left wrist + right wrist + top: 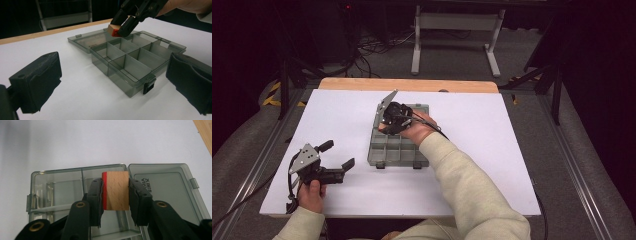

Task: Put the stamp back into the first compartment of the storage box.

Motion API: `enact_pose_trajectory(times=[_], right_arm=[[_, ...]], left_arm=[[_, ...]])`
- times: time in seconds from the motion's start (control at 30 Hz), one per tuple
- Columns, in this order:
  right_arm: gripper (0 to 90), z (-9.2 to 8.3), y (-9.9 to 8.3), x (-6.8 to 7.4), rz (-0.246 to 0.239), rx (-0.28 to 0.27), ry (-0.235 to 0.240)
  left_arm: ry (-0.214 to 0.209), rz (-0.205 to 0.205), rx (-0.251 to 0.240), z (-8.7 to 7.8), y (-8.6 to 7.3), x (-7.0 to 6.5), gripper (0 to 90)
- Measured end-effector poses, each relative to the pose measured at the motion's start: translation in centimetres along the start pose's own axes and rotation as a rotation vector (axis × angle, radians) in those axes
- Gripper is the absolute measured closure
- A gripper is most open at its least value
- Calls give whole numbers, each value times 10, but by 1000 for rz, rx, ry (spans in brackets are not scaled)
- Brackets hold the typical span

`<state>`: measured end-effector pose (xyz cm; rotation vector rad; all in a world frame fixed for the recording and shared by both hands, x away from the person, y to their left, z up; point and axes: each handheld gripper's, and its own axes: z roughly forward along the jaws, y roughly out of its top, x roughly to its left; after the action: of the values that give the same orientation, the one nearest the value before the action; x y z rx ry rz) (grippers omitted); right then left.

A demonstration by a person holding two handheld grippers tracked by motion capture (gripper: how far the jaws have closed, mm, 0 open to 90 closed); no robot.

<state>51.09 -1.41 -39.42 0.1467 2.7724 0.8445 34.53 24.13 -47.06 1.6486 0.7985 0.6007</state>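
Observation:
A smoky grey compartment box (395, 150) lies open in the middle of the white table, its lid (165, 185) folded flat on the far side. My right gripper (392, 119) hovers over the box's far compartments, shut on a small wooden block (117, 191) with one red face. In the left gripper view the block (112, 28) hangs in the right gripper (119, 25) just above a far compartment, near the hinge. My left gripper (339, 154) rests low at the table's near left, open, nothing between its fingers (37, 80), pointing at the box (135, 60).
The white tabletop (492, 150) ends in a wooden strip (412, 84) along the far edge. Beyond it stand a metal frame (457, 30) and floor cables. The box's dividers (125, 62) split it into several compartments, with nothing seen in them.

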Motion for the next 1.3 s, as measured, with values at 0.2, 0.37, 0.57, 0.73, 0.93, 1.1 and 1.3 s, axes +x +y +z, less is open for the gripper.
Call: enact_pose_trajectory(times=[0.2, 0.37, 0.57, 0.73, 0.93, 1.1, 1.3], right_arm=[[656, 5, -1, -2, 0, -3, 3], [656, 14, -1, -2, -8, -5, 11], [656, 25, -1, -2, -13, 1, 25], [655, 30, -1, -1, -8, -1, 32], [655, 35, -1, 0, -15, 5, 36], [655, 37, -1, 0, -16, 13, 42], [655, 41, -2, 0, -13, 24, 43]], left_arm=[[-1, 0, 1, 0, 0, 0, 10], [-1, -1, 1, 0, 0, 0, 10], [-1, 4, 1, 0, 0, 0, 10], [0, 3, 1, 0, 0, 0, 10], [-1, 5, 0, 0, 0, 0, 10], [-2, -2, -2, 0, 0, -1, 10], [-3, -2, -2, 1, 0, -1, 10]])
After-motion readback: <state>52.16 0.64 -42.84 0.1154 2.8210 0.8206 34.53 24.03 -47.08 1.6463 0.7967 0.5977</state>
